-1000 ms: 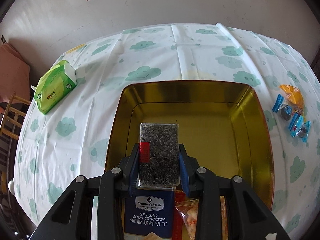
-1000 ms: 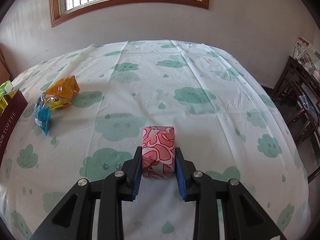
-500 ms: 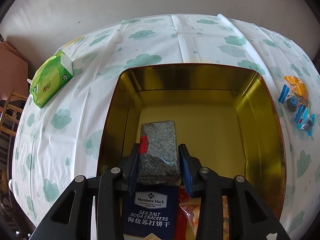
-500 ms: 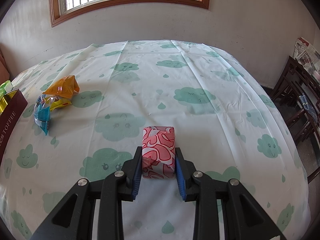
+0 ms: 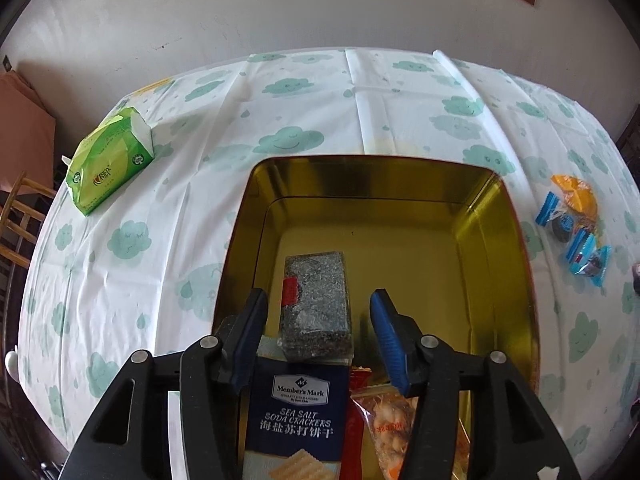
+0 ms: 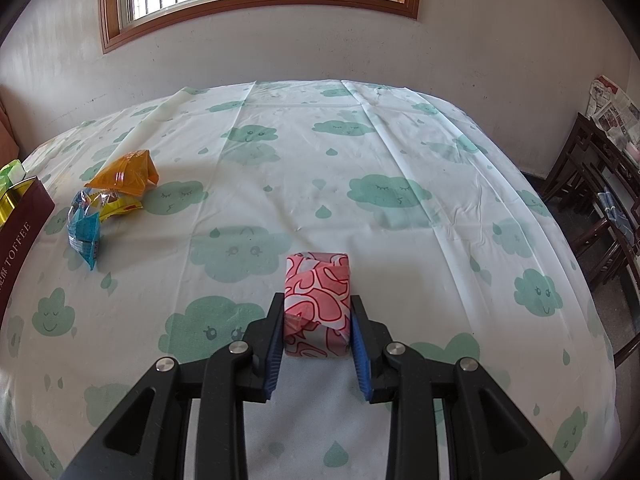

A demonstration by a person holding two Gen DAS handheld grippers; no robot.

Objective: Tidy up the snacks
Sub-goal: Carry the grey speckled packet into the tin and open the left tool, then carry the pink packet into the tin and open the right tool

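Left wrist view: left gripper point(image 5: 318, 334) spread wide over seaweed pack point(image 5: 316, 304) in gold tin point(image 5: 516, 264); lift straight out. Right gripper point(image 6: 317, 334) clamped on pink packet point(image 6: 317, 304).

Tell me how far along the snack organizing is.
Partly done. The gold tin holds the cracker box, a shrimp-snack bag and the dark seaweed pack. The right gripper grips the pink packet. Loose candies remain on the tablecloth.
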